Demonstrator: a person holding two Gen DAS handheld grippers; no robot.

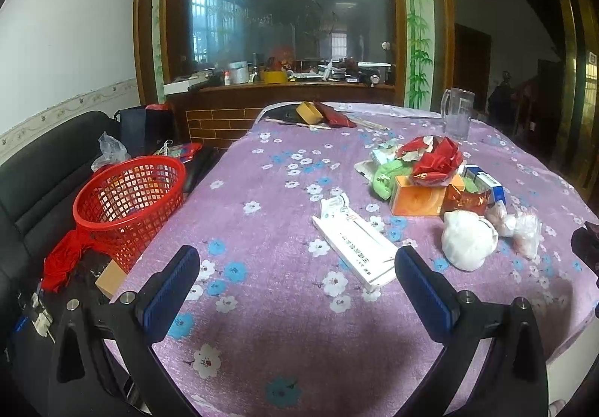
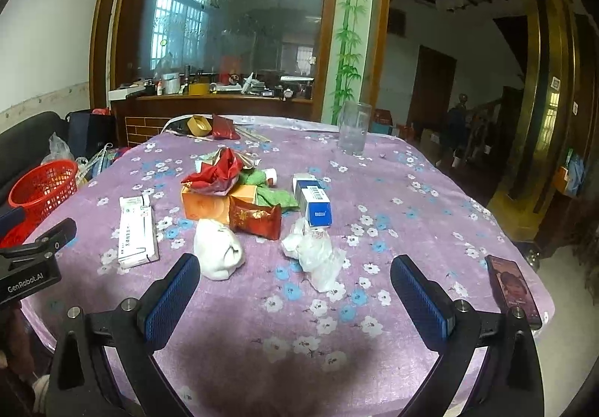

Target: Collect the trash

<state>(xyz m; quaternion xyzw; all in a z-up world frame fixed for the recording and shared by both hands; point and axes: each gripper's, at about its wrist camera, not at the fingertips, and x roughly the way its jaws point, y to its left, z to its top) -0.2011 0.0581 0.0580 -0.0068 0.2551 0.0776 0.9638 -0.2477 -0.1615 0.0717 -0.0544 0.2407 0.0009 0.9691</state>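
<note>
A pile of trash lies on the purple flowered tablecloth (image 1: 284, 162): a long white box (image 1: 355, 241) (image 2: 136, 229), a white crumpled wad (image 1: 468, 239) (image 2: 219, 248), clear plastic wrap (image 2: 316, 254), an orange box (image 1: 417, 199) (image 2: 204, 207), red wrappers (image 1: 434, 158) (image 2: 219, 173), a blue-white box (image 2: 312, 203). A red mesh basket (image 1: 131, 199) (image 2: 43, 188) stands left of the table. My left gripper (image 1: 295, 274) is open and empty, just short of the white box. My right gripper (image 2: 295, 282) is open and empty before the plastic wrap.
A clear glass mug (image 1: 456, 113) (image 2: 353, 128) stands at the far side. A yellow box and chopsticks (image 1: 310, 113) lie at the back edge. A phone (image 2: 513, 289) lies at the table's right front edge. A black sofa (image 1: 37, 173) is behind the basket.
</note>
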